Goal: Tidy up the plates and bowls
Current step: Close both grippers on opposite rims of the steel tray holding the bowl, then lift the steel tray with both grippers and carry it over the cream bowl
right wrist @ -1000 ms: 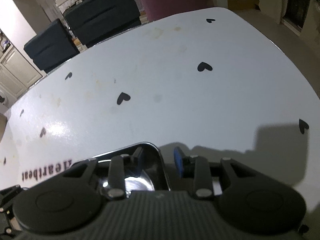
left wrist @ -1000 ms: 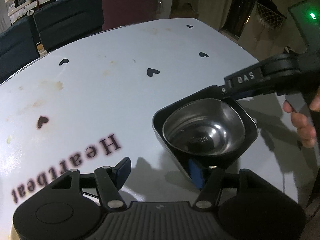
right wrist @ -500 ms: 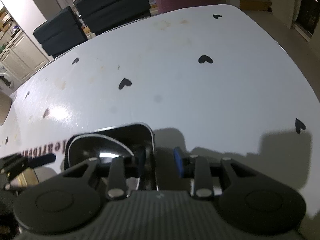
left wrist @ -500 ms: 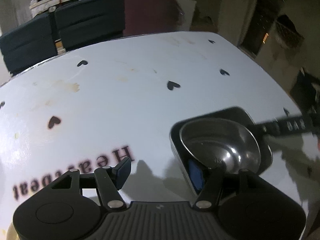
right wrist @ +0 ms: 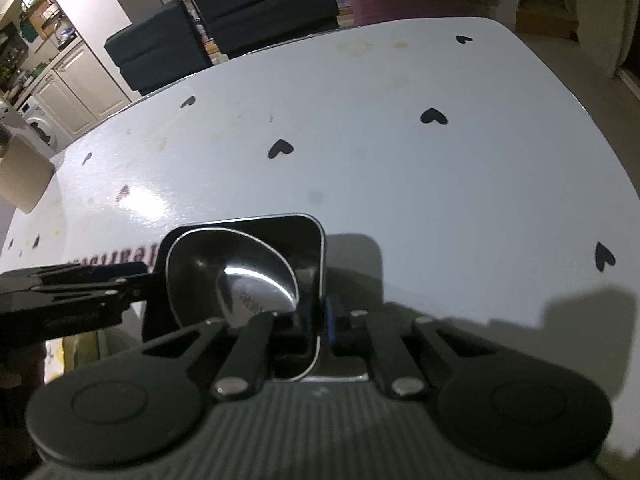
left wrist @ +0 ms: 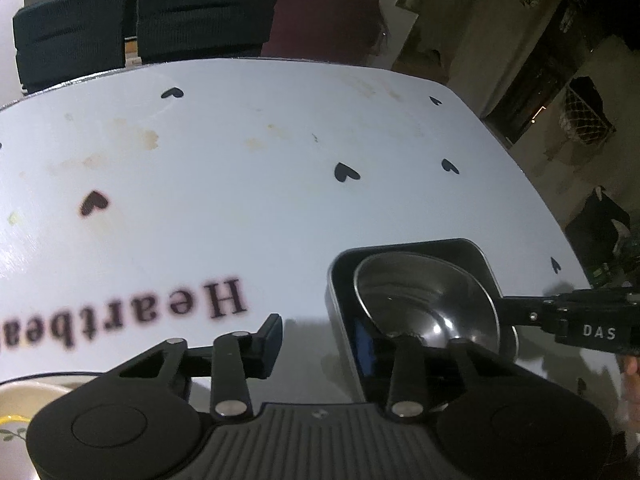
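Observation:
A square dark steel bowl (left wrist: pixel 472 252) (right wrist: pixel 308 224) sits on the white table, with a round shiny steel bowl (left wrist: pixel 424 304) (right wrist: pixel 248 272) nested inside it. My left gripper (left wrist: pixel 318 342) straddles the square bowl's left wall. Its blue-padded finger is inside, the other finger (left wrist: pixel 270 338) stands outside with a gap, and the jaws are closing. My right gripper (right wrist: pixel 320 320) is shut on the opposite wall, one finger inside and the blue pad outside. Each gripper shows in the other's view: the right gripper (left wrist: pixel 508 312) and the left gripper (right wrist: pixel 144 280).
The white table (left wrist: pixel 240 200) (right wrist: pixel 440 200) carries black hearts and the word "Heartbeat". A cream plate (left wrist: pixel 16 420) with a leaf pattern lies at the near left edge. Dark chairs (left wrist: pixel 200 12) stand along the far side. A tan box (right wrist: pixel 20 176) is at the far left.
The right jaws have shut on the square bowl's wall. The left jaws have narrowed around the other wall. Both wrists have rolled, and the right hand has shifted a little sideways.

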The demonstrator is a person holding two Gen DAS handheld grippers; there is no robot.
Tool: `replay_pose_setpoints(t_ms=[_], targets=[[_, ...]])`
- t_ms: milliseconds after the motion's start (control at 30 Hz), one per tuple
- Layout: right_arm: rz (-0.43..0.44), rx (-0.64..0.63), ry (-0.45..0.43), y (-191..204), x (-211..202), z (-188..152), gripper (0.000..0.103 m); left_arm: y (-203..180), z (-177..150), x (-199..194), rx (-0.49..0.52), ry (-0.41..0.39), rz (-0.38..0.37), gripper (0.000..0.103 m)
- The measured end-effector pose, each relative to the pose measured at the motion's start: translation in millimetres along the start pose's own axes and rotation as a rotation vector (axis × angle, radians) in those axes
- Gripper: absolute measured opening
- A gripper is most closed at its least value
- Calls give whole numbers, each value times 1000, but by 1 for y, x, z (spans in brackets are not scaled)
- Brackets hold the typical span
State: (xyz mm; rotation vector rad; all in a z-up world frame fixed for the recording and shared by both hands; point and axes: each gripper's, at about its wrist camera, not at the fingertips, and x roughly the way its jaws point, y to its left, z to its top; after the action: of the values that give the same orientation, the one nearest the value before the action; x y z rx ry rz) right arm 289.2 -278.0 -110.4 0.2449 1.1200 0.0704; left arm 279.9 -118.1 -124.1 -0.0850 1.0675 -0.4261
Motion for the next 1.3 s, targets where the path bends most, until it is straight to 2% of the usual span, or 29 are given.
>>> replay_pose_setpoints(t_ms=[200, 300, 500, 733, 967, 1300], targets=[[10, -7, -8, -2, -3, -2, 8, 1, 0, -2, -43, 23, -69, 14], [18, -25, -27, -4, -4, -5, 7, 0, 0, -2, -42, 32, -80, 11], [36, -23, -30, -9, -9, -7, 6, 4, -3, 1, -80, 65, -100, 10], [51, -19, -29, -11, -10, -6, 5, 10, -2, 0, -119, 42, -119, 8], [64, -17, -47, -15, -15, -8, 5, 6, 1, -13, -100, -16, -113, 6], [105, -5, -149, -13, -46, -14, 6, 3, 5, -52, -77, -120, -129, 5]])
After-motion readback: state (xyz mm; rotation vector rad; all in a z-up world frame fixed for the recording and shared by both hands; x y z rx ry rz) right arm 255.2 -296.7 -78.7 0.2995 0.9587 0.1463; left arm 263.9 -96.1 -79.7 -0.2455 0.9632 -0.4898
